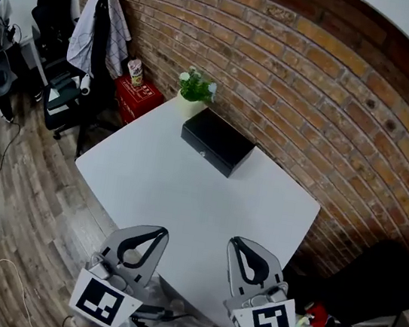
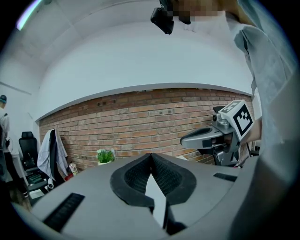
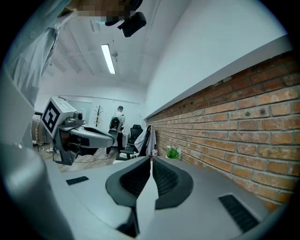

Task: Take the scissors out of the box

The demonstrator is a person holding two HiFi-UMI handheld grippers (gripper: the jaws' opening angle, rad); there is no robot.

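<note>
Left gripper (image 1: 158, 230) and right gripper (image 1: 235, 242) are held over the near edge of the white table (image 1: 185, 194), each with jaw tips together and nothing between them. The black box (image 1: 217, 142) sits closed at the far side, beside a potted plant (image 1: 194, 87). The scissors cannot be seen.

Bright, even light is filling the room; a long white ceiling lamp (image 3: 108, 58) is glowing in the right gripper view. The square white table (image 1: 185, 194) is carrying only faint shadows. Wide-angle lenses are bending the red brick wall (image 1: 316, 77).
</note>
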